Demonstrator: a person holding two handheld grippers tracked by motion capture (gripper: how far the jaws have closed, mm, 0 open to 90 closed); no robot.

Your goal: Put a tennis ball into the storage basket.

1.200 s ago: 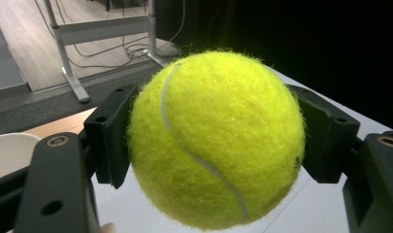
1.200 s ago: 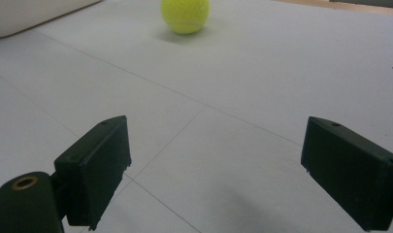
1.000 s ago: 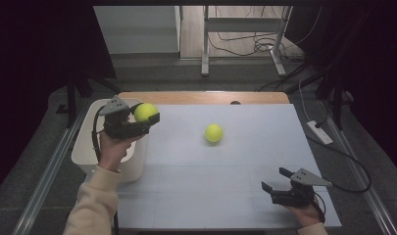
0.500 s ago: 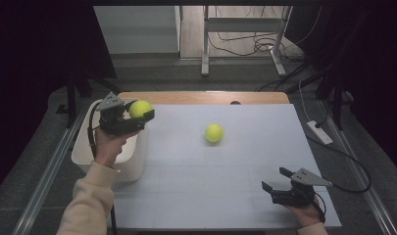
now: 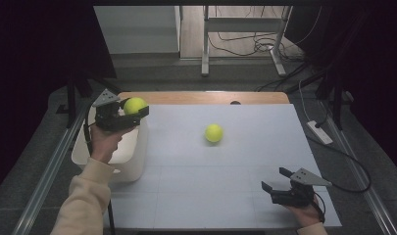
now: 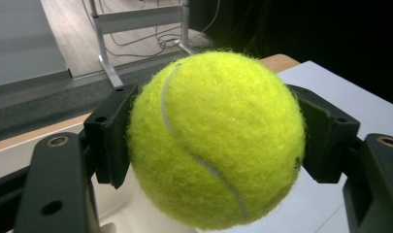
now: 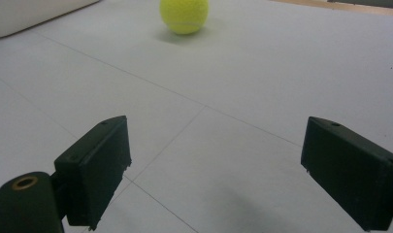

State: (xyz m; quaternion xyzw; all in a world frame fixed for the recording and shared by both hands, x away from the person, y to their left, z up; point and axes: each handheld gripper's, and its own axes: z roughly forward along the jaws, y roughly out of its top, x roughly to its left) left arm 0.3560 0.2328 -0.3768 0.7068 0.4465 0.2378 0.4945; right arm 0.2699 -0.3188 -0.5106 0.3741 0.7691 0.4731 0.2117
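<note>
At the table's left edge, a forearm in a cream sleeve (image 5: 81, 200) rises from the bottom and holds the left gripper (image 5: 118, 116) raised over the white plastic bin (image 5: 133, 159). Its black jaws are clamped on a fuzzy yellow-green tennis ball (image 6: 214, 141), one pad on each side. A second yellow-green tennis ball (image 5: 213, 132) lies on the white table surface (image 5: 206, 186), well apart from both hands. At the near right corner, the right gripper (image 5: 277, 182) sits low by the tabletop, jaws spread wide with nothing between them.
</note>
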